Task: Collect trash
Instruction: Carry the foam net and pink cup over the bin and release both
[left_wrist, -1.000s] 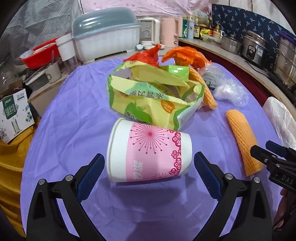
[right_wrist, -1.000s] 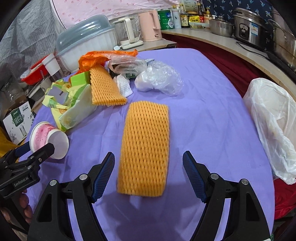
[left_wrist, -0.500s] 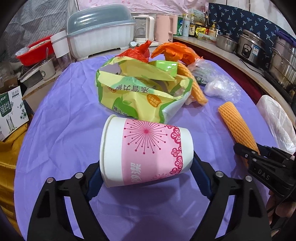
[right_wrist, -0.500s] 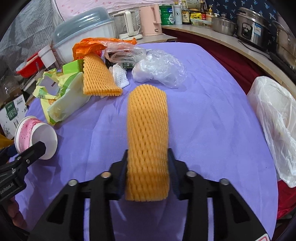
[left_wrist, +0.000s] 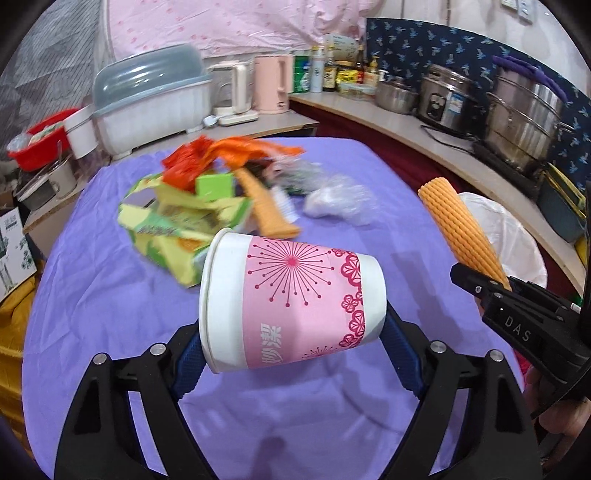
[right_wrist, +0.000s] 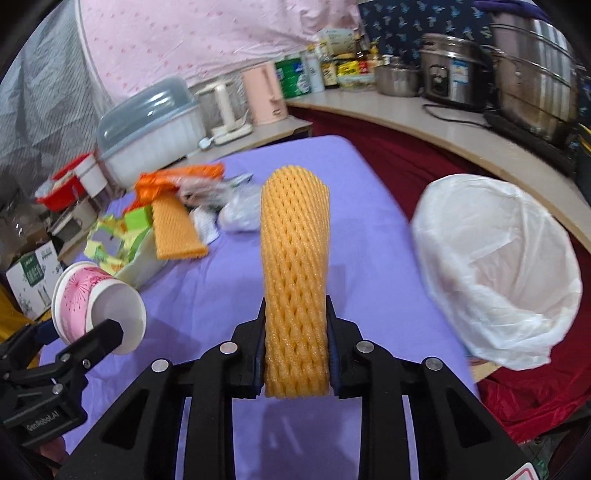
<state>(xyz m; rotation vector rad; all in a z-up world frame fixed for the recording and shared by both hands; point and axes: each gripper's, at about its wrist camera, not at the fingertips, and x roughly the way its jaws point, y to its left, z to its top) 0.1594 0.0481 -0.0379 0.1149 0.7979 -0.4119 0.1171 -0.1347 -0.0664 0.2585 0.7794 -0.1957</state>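
My left gripper (left_wrist: 291, 343) is shut on a pink and white paper cup (left_wrist: 291, 299), held on its side above the purple table (left_wrist: 92, 295). The cup also shows in the right wrist view (right_wrist: 92, 302). My right gripper (right_wrist: 295, 350) is shut on an orange foam net sleeve (right_wrist: 295, 266), lifted upright off the table; it also shows in the left wrist view (left_wrist: 458, 225). A white trash bag (right_wrist: 495, 266) stands open at the table's right edge, to the right of the sleeve.
A trash pile sits at the table's far side: a yellow-green snack bag (left_wrist: 173, 225), a second orange foam net (right_wrist: 177, 229), orange plastic (left_wrist: 236, 151), and clear plastic bags (left_wrist: 340, 199). A counter with pots (right_wrist: 532, 70) curves along the right.
Both grippers closed on their items, the left on the cup, the right on the foam sleeve, then lifted them off the table. The view now sits higher and the trash bag shows its open mouth.
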